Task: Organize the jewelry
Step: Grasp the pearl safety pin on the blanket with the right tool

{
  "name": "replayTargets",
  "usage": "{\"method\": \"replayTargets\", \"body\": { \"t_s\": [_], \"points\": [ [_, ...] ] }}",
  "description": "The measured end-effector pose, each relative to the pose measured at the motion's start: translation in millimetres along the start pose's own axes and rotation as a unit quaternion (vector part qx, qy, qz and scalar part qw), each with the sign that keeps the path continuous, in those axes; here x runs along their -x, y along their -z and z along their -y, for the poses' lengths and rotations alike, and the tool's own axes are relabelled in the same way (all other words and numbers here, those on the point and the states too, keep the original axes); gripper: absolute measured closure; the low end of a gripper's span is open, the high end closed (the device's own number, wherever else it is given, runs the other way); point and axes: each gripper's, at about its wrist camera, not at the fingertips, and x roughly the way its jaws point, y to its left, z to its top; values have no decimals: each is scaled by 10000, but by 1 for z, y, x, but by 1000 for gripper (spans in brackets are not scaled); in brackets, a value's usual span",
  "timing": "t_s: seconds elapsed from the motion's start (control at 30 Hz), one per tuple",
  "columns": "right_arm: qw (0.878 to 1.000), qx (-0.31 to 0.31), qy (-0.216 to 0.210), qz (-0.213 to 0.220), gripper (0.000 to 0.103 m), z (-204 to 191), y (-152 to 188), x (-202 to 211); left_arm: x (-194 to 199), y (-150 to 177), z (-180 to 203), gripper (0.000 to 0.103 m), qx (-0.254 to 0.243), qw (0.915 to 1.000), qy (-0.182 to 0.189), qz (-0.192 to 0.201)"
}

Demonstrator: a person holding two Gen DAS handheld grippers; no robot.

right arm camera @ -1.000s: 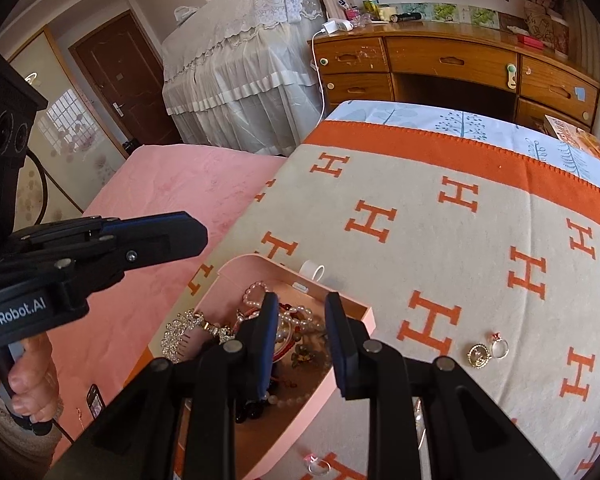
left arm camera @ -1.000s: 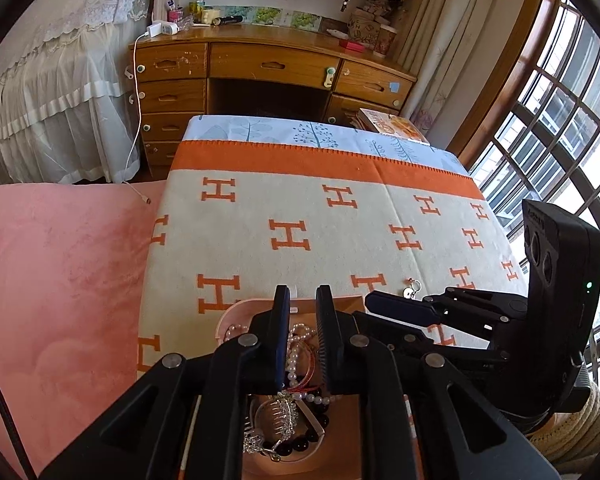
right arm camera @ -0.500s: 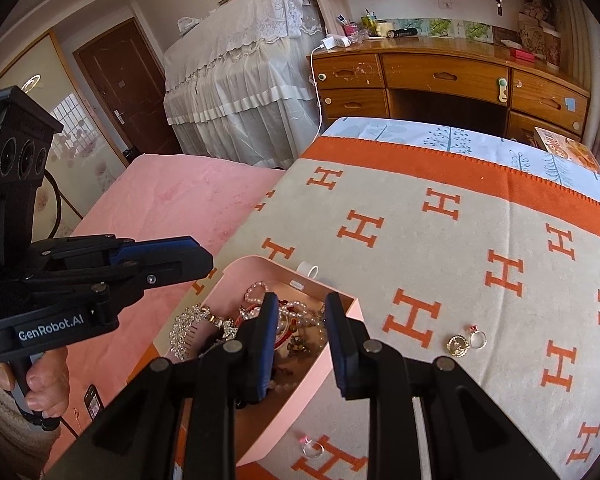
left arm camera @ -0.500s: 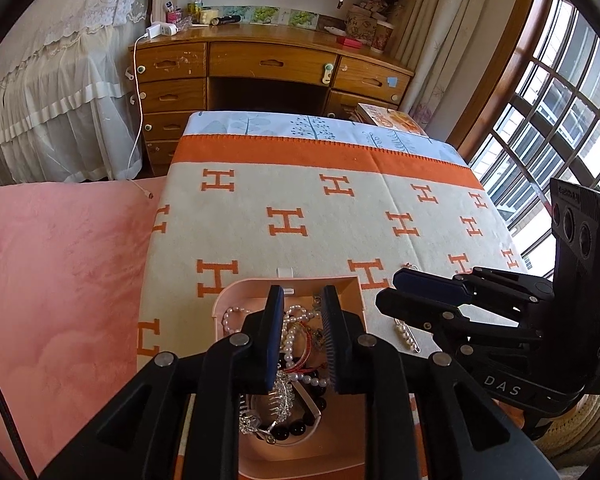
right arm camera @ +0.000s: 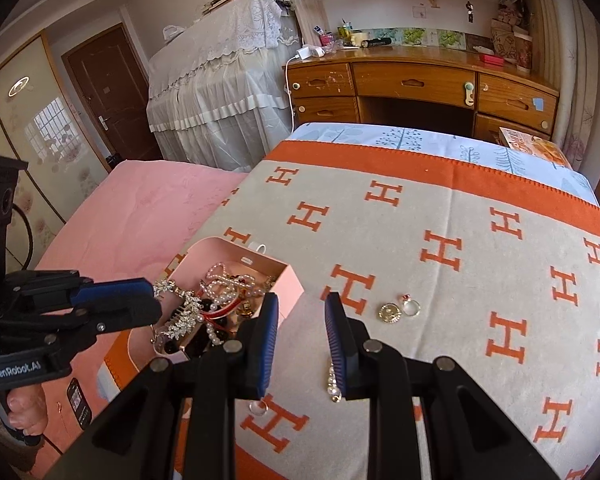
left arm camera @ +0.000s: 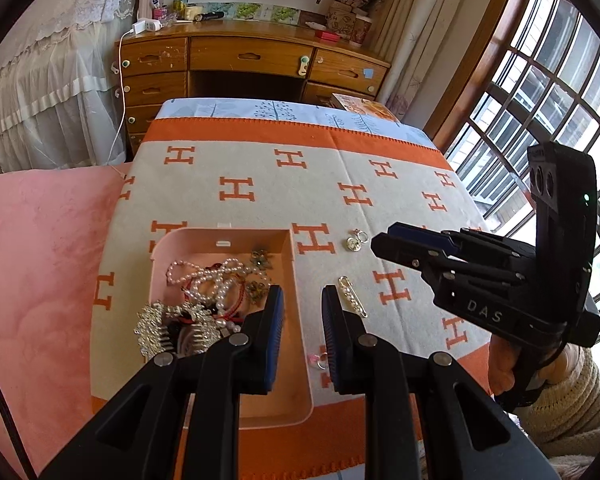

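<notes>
**Both grippers empty over the scattered jewelry**

Nearest to us, our left gripper [left arm camera: 302,318] hangs with a narrow gap and nothing between its pads, straddling the right wall of the pink box [left arm camera: 300,344]. A small pink-stoned ring [left arm camera: 318,360] lies on the blanket [left arm camera: 260,152] just beside its right finger. A pearl brooch pin [left arm camera: 352,295] lies just beyond that finger.

Our right gripper [right arm camera: 302,326] is likewise parted and empty. The pearl pin [right arm camera: 333,385] sits on the blanket against its right finger, partly hidden. The little ring [right arm camera: 259,408] lies below its left finger.

Inside the box we see tangled pearl strands [left arm camera: 214,280], red cord and a rhinestone comb [left arm camera: 156,330].

Further out, a round gold pendant [right arm camera: 389,313] and a ring [right arm camera: 411,307] lie touching, ahead of our right gripper.
</notes>
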Motion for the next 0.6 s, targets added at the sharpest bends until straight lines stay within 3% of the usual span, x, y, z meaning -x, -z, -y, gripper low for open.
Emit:
{"method": "replayTargets", "body": {
  "t_s": [0.23, 0.43, 0.5, 0.6],
  "points": [
    [9999, 77, 106, -40, 79, 15, 21, 3, 6, 31, 25, 86, 86, 9999, -17, 110],
    [9991, 360, 103, -216, 79, 11, 46, -8, 13, 46, 31, 85, 189, 9966, -585, 550],
    [9987, 435, 95, -263, 79, 9, 53, -12, 11, 48, 29, 78, 248, 9951, -726, 618],
    [9981, 504, 107, -343, 78, 8, 60, -19, 0, 47, 25, 74, 357, 9962, -634, 482]
  ]
}}
